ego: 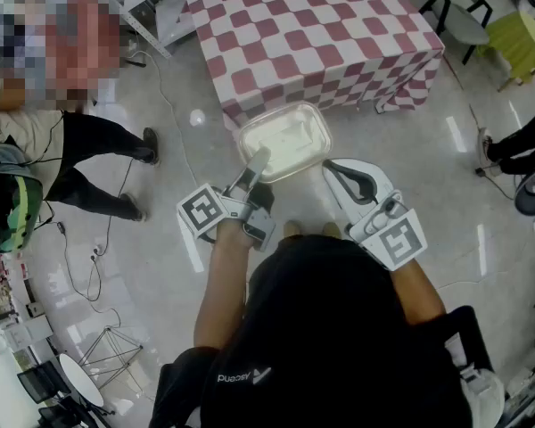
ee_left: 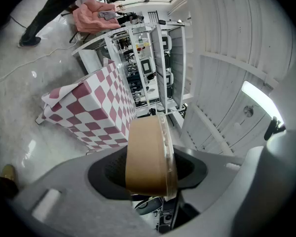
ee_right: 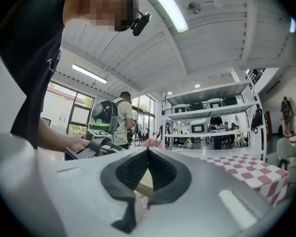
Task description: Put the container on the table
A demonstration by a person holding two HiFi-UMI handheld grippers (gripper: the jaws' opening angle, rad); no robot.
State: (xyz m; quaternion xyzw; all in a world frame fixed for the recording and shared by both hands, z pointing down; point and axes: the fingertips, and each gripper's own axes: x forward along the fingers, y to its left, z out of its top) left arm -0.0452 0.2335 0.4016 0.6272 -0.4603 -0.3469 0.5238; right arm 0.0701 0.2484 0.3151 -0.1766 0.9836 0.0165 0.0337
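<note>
Checkered-cloth table [ego: 321, 34] ahead; we held lidded container [ego: 285, 139] short of it, left gripper [ego: 257, 163] pinching its end, right gripper [ego: 334, 169] pressed together, empty. Next, we judged: advance, lower, release.

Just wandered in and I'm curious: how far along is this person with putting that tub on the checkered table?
Done: the container is picked up, clamped in the left gripper. In hand: it hangs over the floor, short of the checkered table. Left: carrying it over the tabletop, setting it down and letting go. The right gripper is shut and holds nothing.
</note>
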